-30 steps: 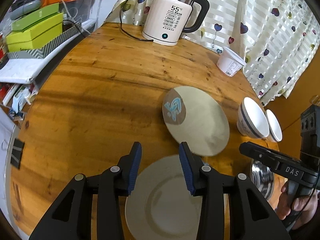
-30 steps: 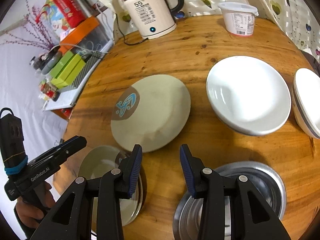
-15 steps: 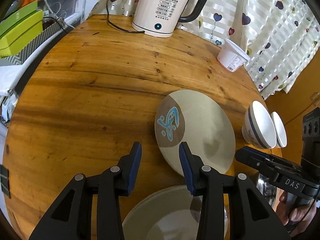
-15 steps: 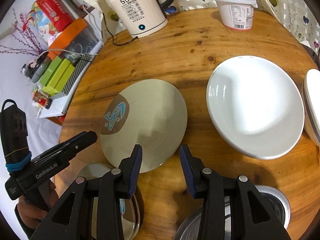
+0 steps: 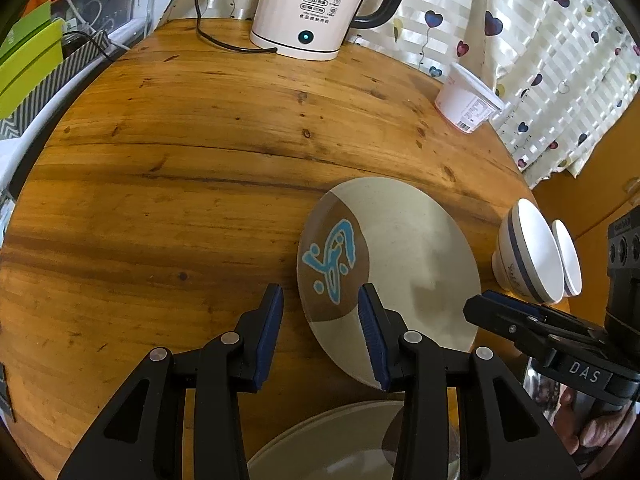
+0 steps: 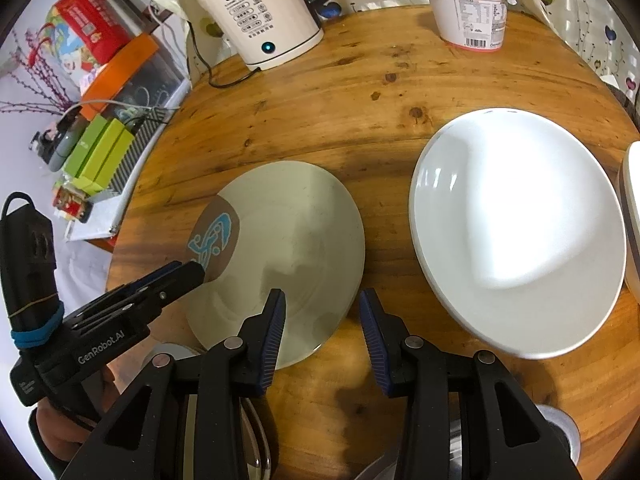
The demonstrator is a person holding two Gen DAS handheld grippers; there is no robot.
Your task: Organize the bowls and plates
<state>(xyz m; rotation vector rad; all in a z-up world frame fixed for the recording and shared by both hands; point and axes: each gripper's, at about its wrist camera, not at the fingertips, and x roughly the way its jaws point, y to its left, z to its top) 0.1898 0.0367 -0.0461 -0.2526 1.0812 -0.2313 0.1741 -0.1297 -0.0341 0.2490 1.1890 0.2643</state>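
Where both empty hand-held grippers hover, beige plate (image 5: pixel 400 276), wooden table (image 5: pixel 200 184)

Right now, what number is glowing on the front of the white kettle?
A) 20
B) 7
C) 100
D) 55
D, because the kettle at the far edge of the wooden table shows a big 55 on its front, and the left wrist view shows the same number.

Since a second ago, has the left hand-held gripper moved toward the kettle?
Yes. The left hand-held gripper has advanced toward the kettle: the kettle looms larger, and its tips now straddle the near rim of the patterned plate.
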